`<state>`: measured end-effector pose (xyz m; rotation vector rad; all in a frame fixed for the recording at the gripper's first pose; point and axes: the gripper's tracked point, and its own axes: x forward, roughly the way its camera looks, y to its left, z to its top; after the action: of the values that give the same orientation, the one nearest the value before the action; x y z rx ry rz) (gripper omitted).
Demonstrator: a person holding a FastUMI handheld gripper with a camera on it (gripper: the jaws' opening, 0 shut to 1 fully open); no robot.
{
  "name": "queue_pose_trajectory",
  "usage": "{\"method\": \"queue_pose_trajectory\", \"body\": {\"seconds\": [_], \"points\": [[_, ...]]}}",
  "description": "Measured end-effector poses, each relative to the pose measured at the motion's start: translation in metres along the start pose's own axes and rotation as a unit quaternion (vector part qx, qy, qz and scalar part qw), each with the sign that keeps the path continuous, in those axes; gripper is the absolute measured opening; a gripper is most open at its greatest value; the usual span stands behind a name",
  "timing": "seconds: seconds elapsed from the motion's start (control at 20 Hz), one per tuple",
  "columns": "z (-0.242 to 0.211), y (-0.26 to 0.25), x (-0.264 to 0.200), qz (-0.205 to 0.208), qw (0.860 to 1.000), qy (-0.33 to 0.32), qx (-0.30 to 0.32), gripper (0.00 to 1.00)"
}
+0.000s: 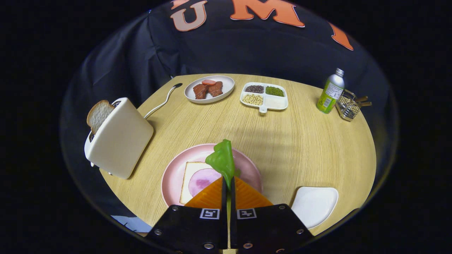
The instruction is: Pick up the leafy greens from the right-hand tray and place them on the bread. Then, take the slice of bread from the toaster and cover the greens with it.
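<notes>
Gripper (227, 181) fingers pinch tight on the leafy greens (222, 161), which stand up from the tips. Just ahead and below sits a pink plate (173, 176) with a bread slice (190, 173) topped by a round of ham (203, 180). Left of the fingers, a white toaster (120, 139) holds a second slice of bread (99, 114). Right of the fingers lies a white tray (314, 204). Beyond, on the wooden table (300, 148): meat plate (210, 89), divided dish (264, 96), green bottle (330, 92).

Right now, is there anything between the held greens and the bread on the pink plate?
Nothing visible is in the way. The gripper is shut on the leafy greens, which hang over the pink plate. The bread, with a ham slice on top, lies just ahead of the fingers.
</notes>
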<state>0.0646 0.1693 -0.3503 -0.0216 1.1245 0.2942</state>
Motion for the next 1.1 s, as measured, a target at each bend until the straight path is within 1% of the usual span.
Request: {"method": "queue_pose_trajectory", "body": {"seconds": [0.1, 0.2, 0.3, 0.45, 0.6, 0.7, 0.75, 0.8, 0.9, 0.95, 1.0, 1.05, 1.1], "points": [[-0.003, 0.011, 0.006, 0.004, 1.000, 0.008, 0.003, 0.04], [-0.004, 0.021, 0.014, 0.004, 1.000, 0.010, -0.010, 0.05], [-0.012, 0.031, 0.020, 0.005, 0.999, 0.023, -0.023, 0.08], [-0.024, 0.040, 0.028, 0.009, 0.998, 0.044, -0.039, 0.15], [-0.017, 0.043, 0.025, 0.016, 0.999, 0.033, -0.035, 0.18], [-0.009, 0.045, 0.020, 0.021, 0.999, 0.024, -0.026, 0.23], [-0.008, 0.047, 0.019, 0.024, 0.999, 0.024, -0.026, 0.27], [-0.005, 0.048, 0.017, 0.025, 0.999, 0.021, -0.026, 0.29], [-0.001, 0.047, 0.014, 0.020, 0.999, 0.015, -0.031, 0.38], [0.002, 0.047, 0.011, 0.018, 0.999, 0.013, -0.030, 0.45], [0.005, 0.050, 0.008, 0.020, 0.999, 0.010, -0.028, 0.48], [0.010, 0.055, 0.003, 0.026, 0.999, 0.004, -0.027, 0.53], [0.015, 0.061, -0.004, 0.036, 0.999, -0.001, -0.031, 0.54]]}}
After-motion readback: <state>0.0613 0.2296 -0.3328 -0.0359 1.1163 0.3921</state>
